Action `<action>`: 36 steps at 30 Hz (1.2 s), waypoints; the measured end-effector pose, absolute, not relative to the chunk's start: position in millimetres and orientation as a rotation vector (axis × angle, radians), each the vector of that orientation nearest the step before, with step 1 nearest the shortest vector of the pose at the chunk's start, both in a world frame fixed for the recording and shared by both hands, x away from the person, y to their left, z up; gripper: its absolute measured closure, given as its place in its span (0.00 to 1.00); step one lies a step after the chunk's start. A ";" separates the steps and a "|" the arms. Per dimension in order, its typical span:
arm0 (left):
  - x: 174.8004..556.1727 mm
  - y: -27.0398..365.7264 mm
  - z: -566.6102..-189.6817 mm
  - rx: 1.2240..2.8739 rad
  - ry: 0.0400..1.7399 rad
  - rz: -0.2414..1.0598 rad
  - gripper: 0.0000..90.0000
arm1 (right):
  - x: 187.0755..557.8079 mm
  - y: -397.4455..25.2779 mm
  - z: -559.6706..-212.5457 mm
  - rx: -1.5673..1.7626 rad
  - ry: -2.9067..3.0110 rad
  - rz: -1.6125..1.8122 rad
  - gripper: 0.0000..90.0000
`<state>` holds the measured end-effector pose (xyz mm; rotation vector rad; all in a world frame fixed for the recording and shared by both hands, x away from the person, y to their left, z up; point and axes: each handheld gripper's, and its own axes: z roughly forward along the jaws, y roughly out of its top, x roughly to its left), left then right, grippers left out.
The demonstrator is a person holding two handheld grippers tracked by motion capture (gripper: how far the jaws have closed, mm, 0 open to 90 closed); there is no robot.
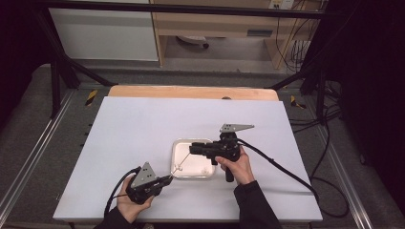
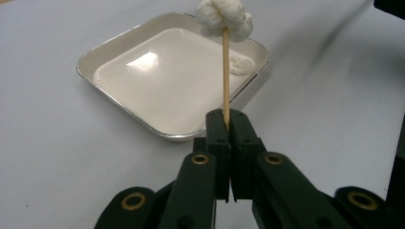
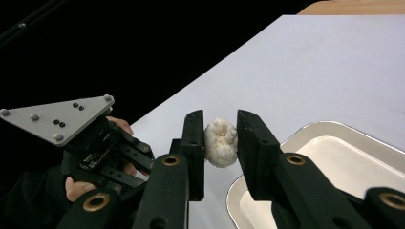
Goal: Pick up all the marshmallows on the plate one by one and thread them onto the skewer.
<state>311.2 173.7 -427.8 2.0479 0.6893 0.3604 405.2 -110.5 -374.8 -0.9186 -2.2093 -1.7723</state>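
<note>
Meanwhile, the left gripper clamps a skewer as the right gripper squeezes its marshmallow, likely sliding it next.

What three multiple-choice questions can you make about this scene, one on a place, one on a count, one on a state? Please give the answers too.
1. Where is the white lump on the wooden skewer?
A. At the skewer's far tip
B. At its middle
C. On the table

2. How many trays are on the table?
A. One
B. Two
C. Three

3. What is the state of the left gripper?
A. Wide open
B. Shut on the skewer
C. Lying on the tray

Answers:
1. A, the lump sits on the far tip, between the right gripper's jaws.
2. A, a single tray shows in the high view.
3. B, its jaws are pressed together around the skewer's near end.
</note>
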 end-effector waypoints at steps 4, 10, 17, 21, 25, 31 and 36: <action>311.3 174.3 -428.2 2.045 0.694 0.355 0.98 | 403.3 -108.1 -377.3 -0.909 -2.196 -1.777 0.83; 310.6 172.4 -425.8 2.023 0.685 0.353 0.98 | 399.7 -101.1 -386.9 -0.886 -2.213 -1.714 0.83; 311.9 171.6 -428.6 2.030 0.707 0.347 0.98 | 396.3 -91.5 -401.3 -0.887 -2.223 -1.692 0.82; 312.7 168.6 -429.9 2.031 0.716 0.343 0.98 | 394.0 -88.8 -405.7 -0.883 -2.237 -1.679 0.82; 313.4 166.5 -431.5 2.032 0.719 0.334 0.98 | 391.7 -87.1 -408.5 -0.878 -2.250 -1.667 0.82; 313.9 168.9 -431.4 2.026 0.726 0.332 0.98 | 391.2 -91.4 -401.6 -0.890 -2.285 -1.715 0.68; 314.4 171.9 -431.0 2.018 0.736 0.334 0.98 | 388.8 -100.8 -388.9 -0.925 -2.390 -1.764 0.47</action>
